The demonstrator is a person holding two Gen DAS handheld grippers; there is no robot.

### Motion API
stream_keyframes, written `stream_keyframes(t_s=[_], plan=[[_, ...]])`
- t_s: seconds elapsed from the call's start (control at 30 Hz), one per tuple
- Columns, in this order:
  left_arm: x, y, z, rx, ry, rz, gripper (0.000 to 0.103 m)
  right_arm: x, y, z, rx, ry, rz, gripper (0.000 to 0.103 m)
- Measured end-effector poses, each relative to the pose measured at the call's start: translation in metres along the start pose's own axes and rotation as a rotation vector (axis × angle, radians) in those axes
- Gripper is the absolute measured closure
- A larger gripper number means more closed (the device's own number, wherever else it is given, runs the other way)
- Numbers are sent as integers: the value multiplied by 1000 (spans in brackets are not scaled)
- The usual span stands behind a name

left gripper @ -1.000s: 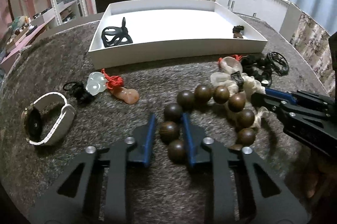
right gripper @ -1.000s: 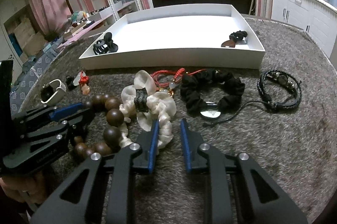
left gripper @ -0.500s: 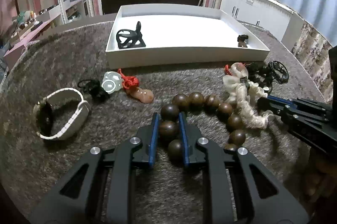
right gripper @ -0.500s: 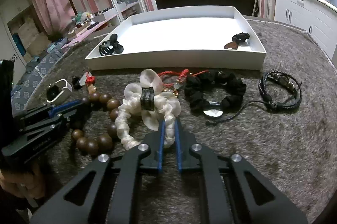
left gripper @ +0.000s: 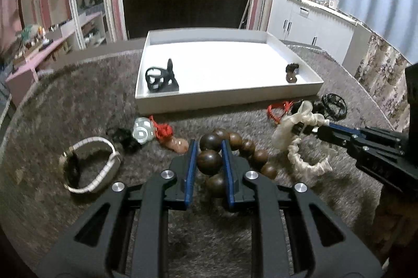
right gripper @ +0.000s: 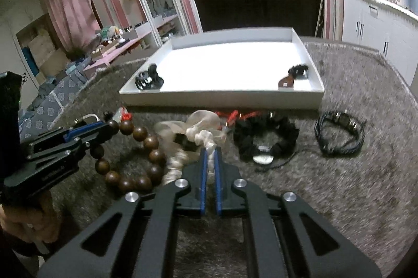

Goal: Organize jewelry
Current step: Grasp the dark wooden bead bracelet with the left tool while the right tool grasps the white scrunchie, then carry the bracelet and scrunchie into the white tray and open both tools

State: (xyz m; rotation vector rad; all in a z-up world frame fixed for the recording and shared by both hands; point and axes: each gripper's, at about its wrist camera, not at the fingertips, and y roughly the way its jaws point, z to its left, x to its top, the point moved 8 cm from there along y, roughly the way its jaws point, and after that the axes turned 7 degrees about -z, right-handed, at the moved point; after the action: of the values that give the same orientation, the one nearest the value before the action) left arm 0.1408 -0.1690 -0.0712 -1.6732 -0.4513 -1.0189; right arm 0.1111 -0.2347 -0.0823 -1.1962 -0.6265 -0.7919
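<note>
My left gripper point(left gripper: 208, 159) clamps the wooden bead bracelet point(left gripper: 245, 147) and my right gripper point(right gripper: 209, 160) pinches the cream scrunchie point(right gripper: 193, 137), both just before the white tray point(right gripper: 219, 96).

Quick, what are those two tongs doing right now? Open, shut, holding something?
Left tongs: shut on the bead bracelet.
Right tongs: shut on the cream scrunchie.

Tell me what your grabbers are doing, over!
Left gripper shut on beads. Right gripper shut on scrunchie. Tray ahead, nothing blocking. Over.
</note>
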Motion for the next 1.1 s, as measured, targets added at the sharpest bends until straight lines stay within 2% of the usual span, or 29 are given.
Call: stream_keyframes(t_s=[0.3,0.43,0.73,1.1], plan=[[57,-15,0,-8,-5,-98,86,59,-19,-2,-9,-9,-118,98],[80,-11,4,-8,-24,-126,86,83,-16,-6,-11,2,-149,98],[112,22,-3,-30,-24,-130,86,105,14,-19,-13,20,-145,98],[126,60,-11,-35,-55,-129,86,123,50,-33,-13,54,-136,98]])
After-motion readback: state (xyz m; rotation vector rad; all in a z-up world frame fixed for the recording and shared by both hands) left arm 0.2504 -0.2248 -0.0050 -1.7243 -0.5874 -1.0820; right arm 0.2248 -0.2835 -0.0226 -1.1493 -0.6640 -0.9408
